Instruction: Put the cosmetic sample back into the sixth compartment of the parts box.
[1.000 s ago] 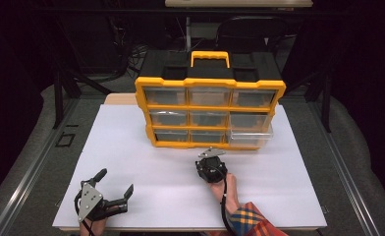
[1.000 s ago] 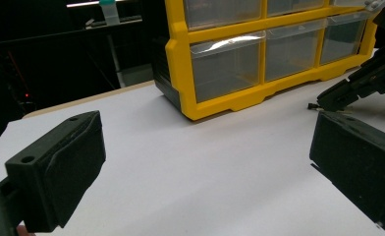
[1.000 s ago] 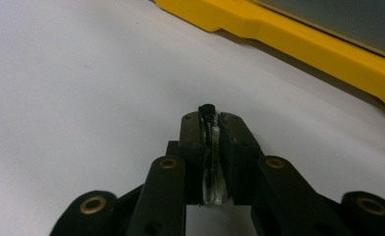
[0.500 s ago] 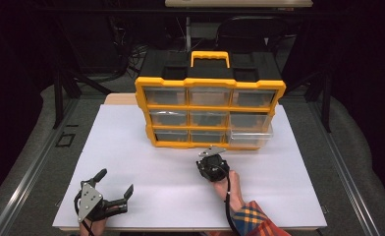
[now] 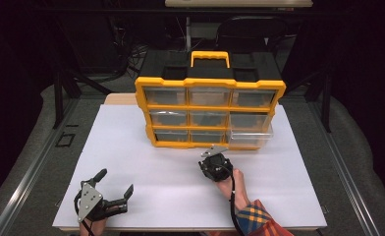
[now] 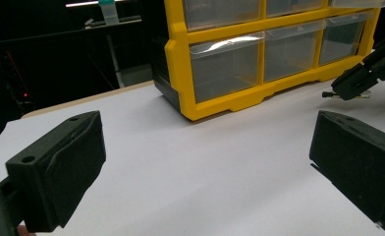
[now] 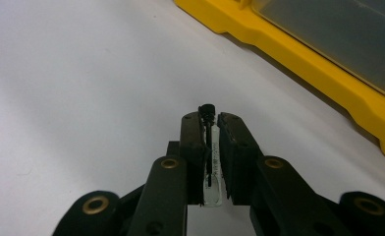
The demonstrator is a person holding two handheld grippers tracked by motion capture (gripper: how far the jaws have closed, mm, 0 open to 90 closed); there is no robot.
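Near the table's middle, before the yellow organizer, the right gripper pinches a small clear vial, light, slippery, probably fragile, best held mid-body; the left gripper gapes empty.

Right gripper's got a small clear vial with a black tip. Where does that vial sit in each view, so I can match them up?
High view: hidden under the right gripper, centre, just before the yellow drawer cabinet.
Left gripper view: far right edge, the vial pokes from the right gripper's jaws.
Right gripper view: centre, vial clamped upright between the pads, black tip on top.
Shared landmark: the cabinet's yellow bottom rail.
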